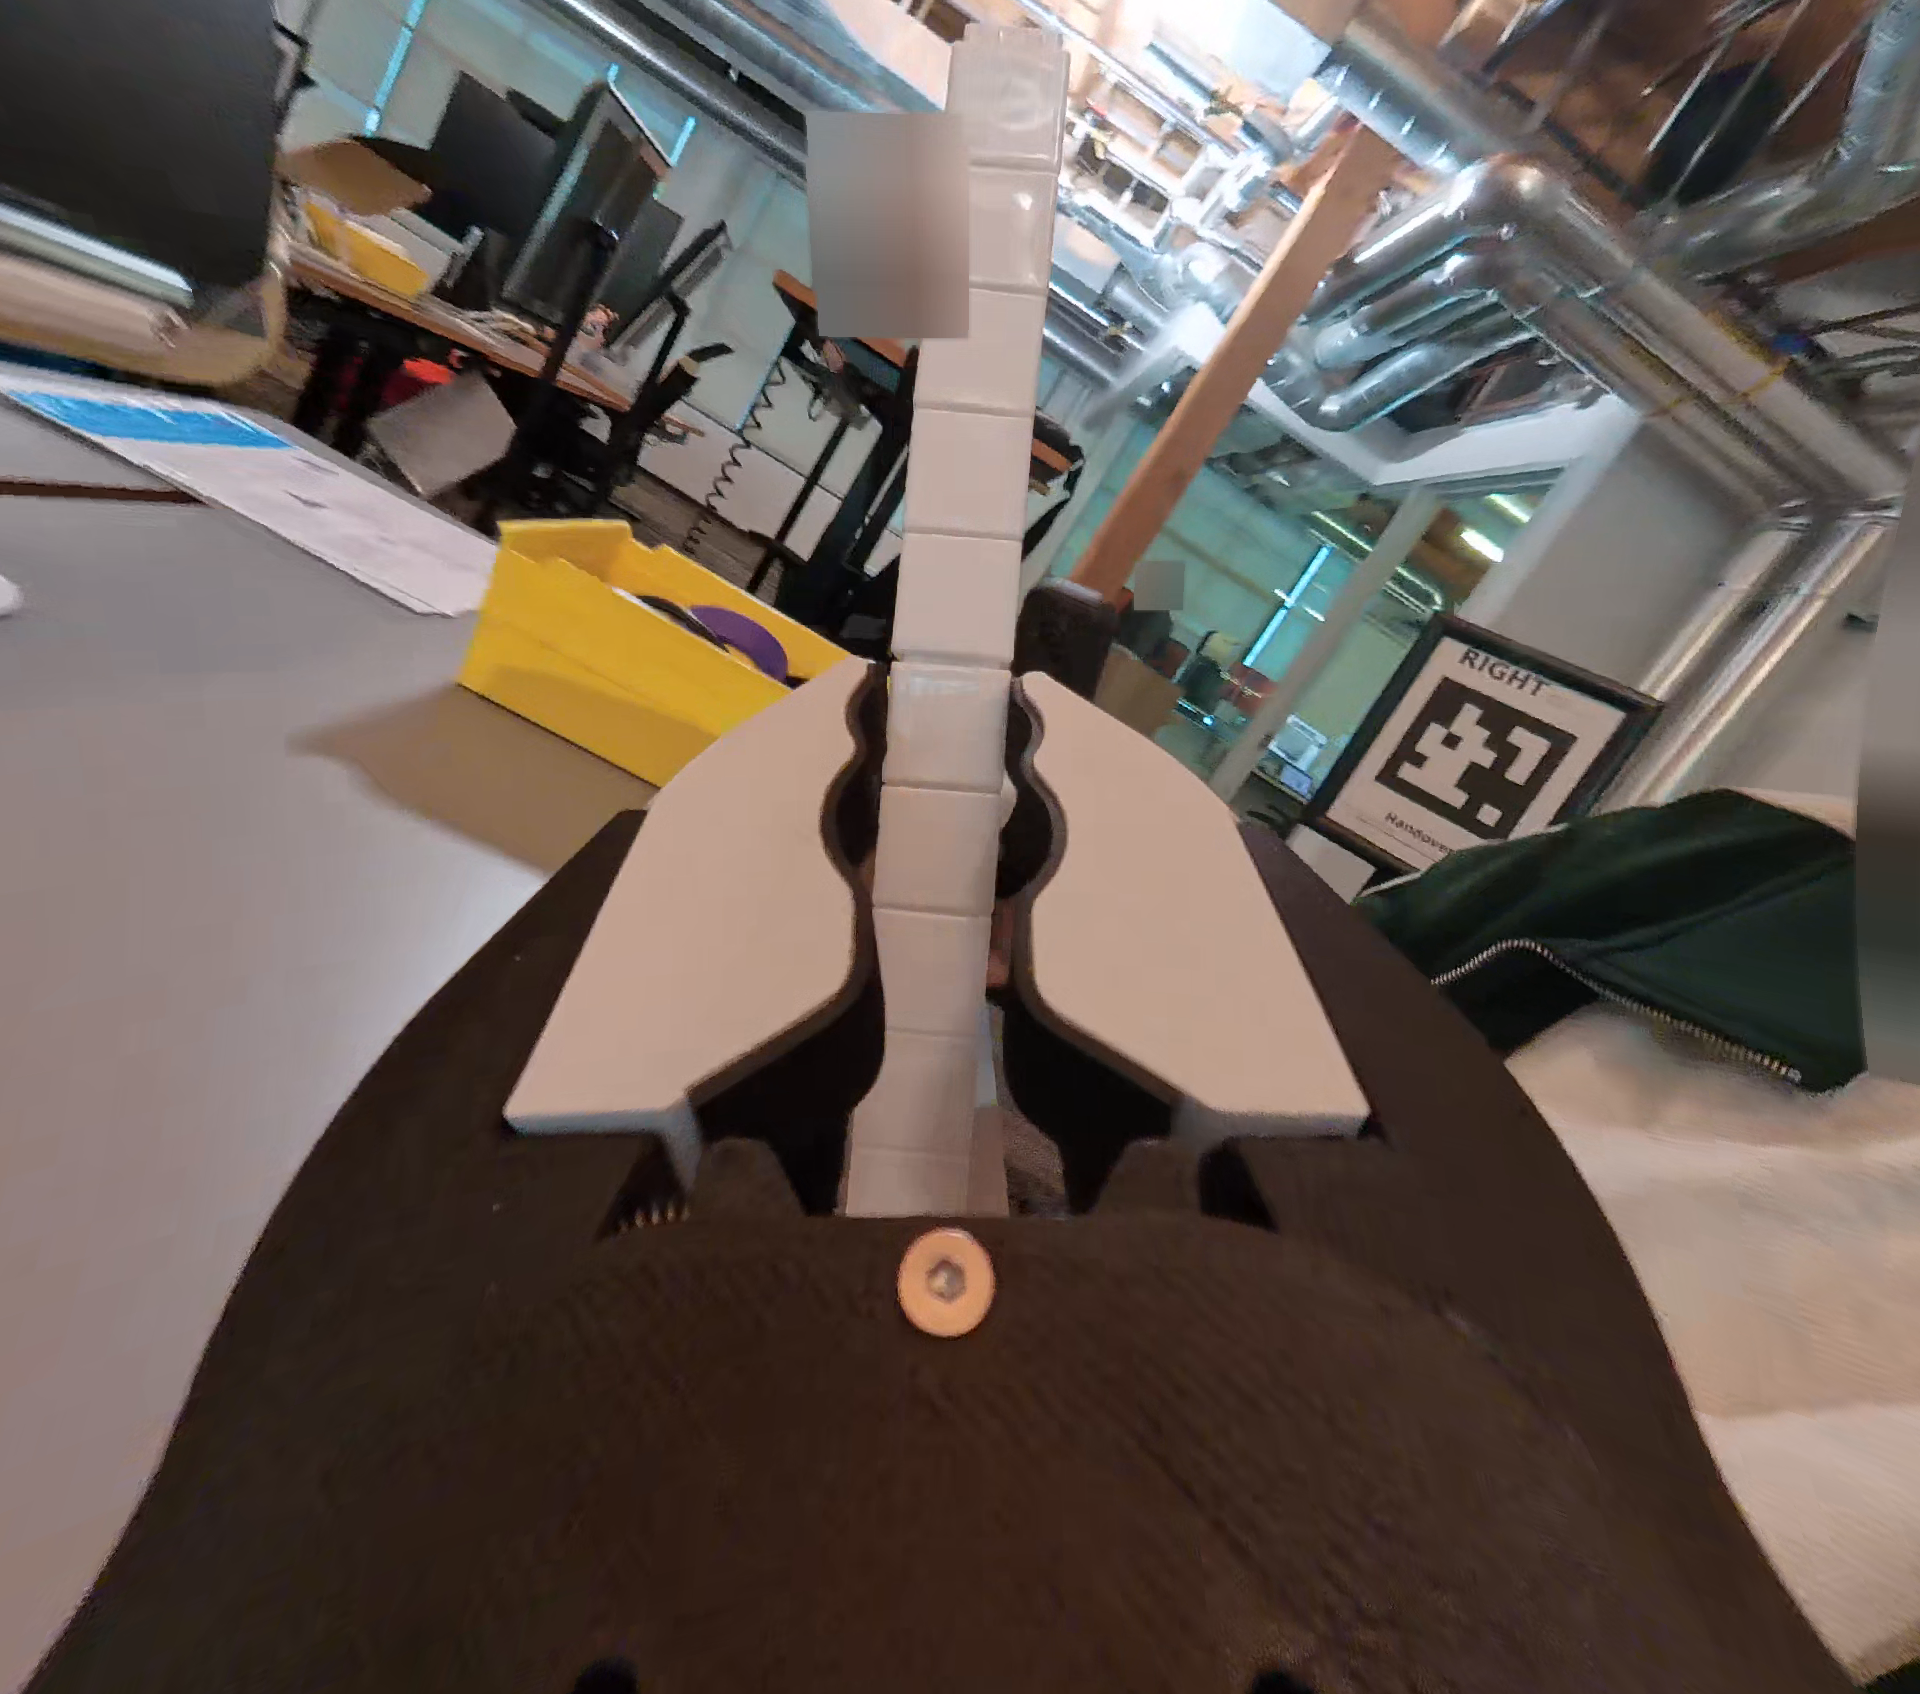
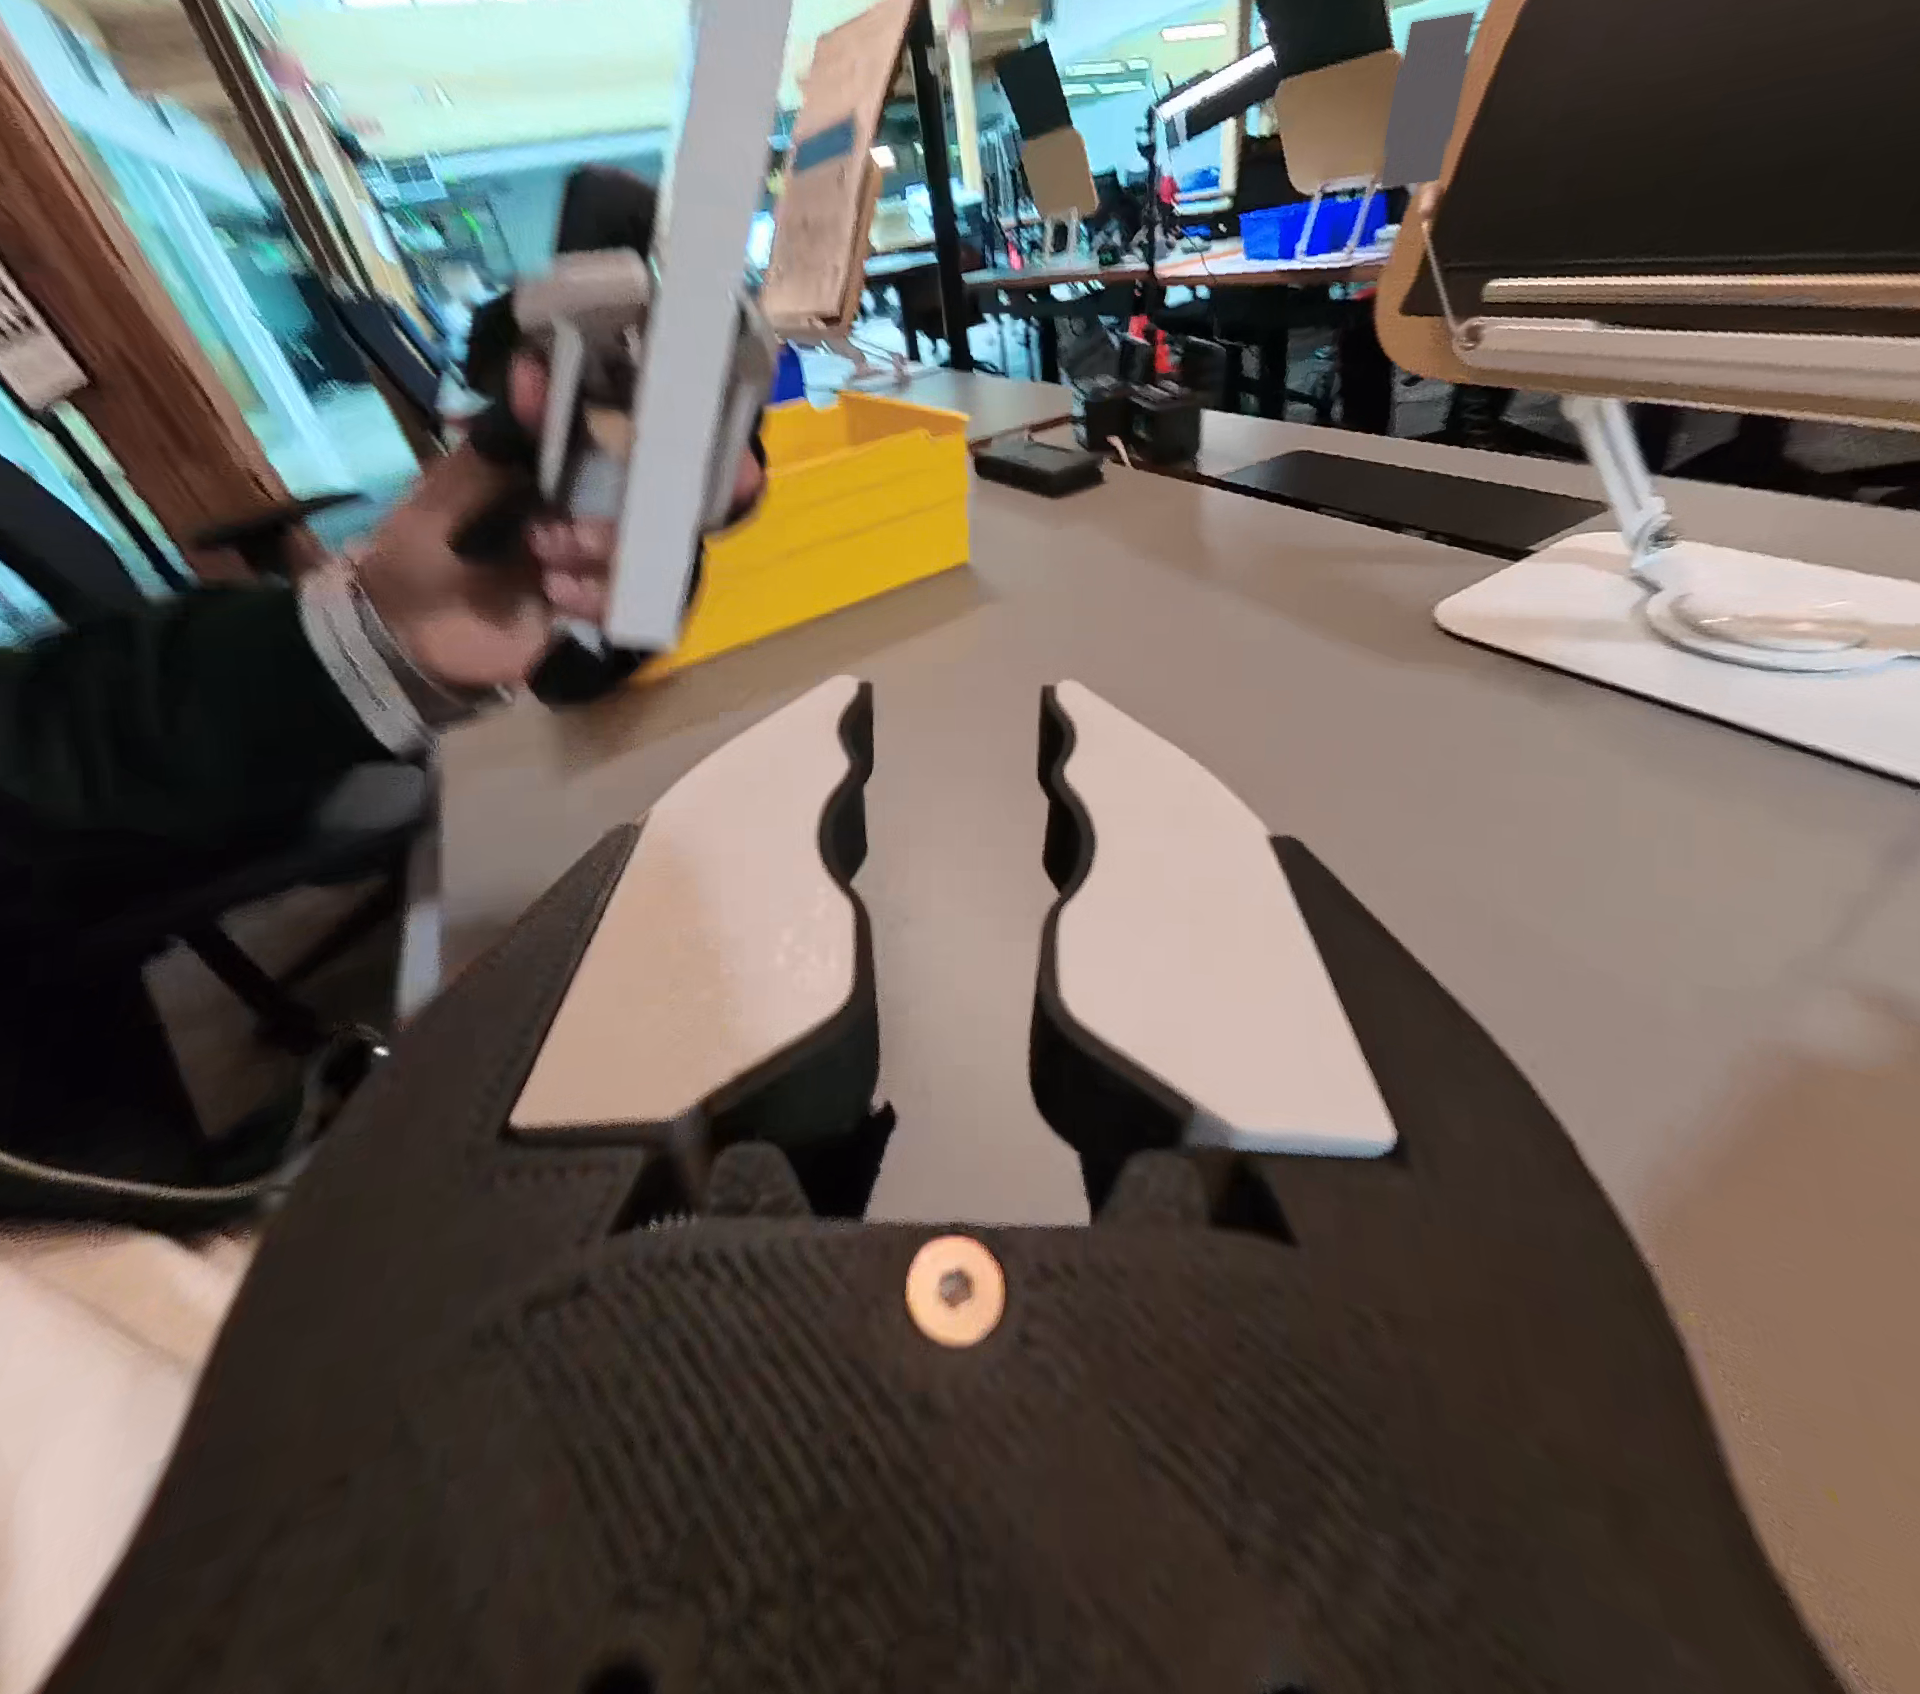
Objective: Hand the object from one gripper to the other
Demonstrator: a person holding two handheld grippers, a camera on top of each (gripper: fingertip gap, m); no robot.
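A long white bar of stacked blocks [image 1: 966, 481] runs between the fingers of my left gripper [image 1: 943, 688], which is shut on it, and stands far out past the fingertips, tilted upward. The same bar [image 2: 717, 210] shows in the right wrist view at the upper left, held upright by the left gripper [image 2: 644, 387] in a person's hand. My right gripper [image 2: 954, 699] is open and empty, low over the grey table [image 2: 1351, 813], to the right of the bar and apart from it.
A yellow bin [image 1: 613, 657] stands on the table; it also shows in the right wrist view [image 2: 862, 501]. A monitor on a white stand [image 2: 1662, 595] is at the right. A marker board [image 1: 1475, 751] and a dark jacket [image 1: 1662, 906] lie right of the left gripper. There is about 12 cm between the tips of the two grippers.
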